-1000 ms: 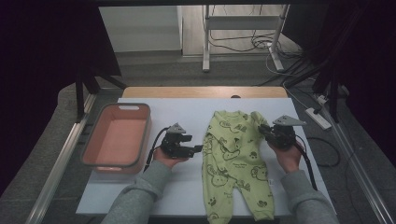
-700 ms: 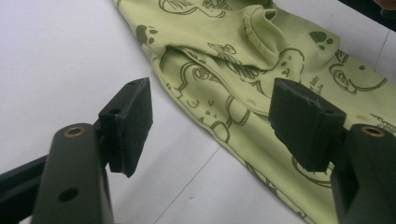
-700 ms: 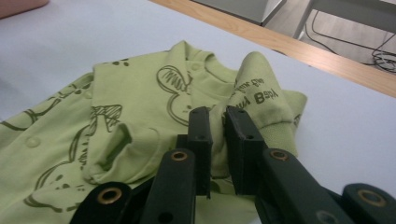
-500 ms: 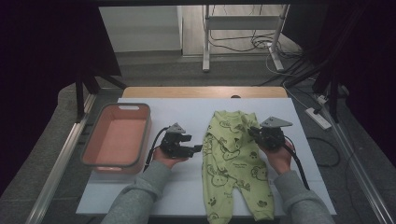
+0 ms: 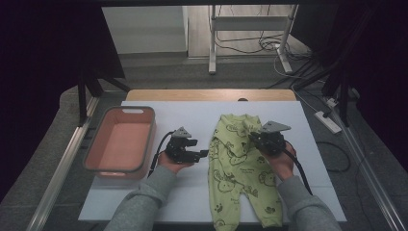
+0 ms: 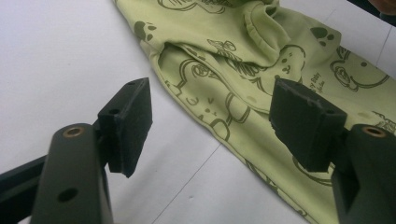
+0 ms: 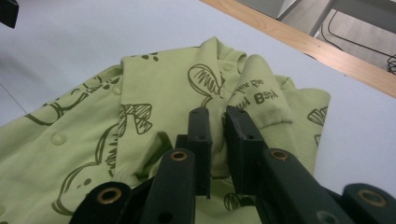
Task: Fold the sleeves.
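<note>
Right gripper view: right tongs point(image 7: 217, 140) pinch romper point(image 7: 154, 93) (left tongs point(image 6: 210, 126) agape).

This looks like a lab or recording studio rather than a home. A white-topped table point(image 5: 159, 202) with a wooden far edge sits between dark curtains point(image 5: 43, 72), metal rails point(image 5: 57, 178) flank it, and loose cables point(image 5: 250, 45) and a power strip point(image 5: 328, 121) lie on the grey floor.
</note>
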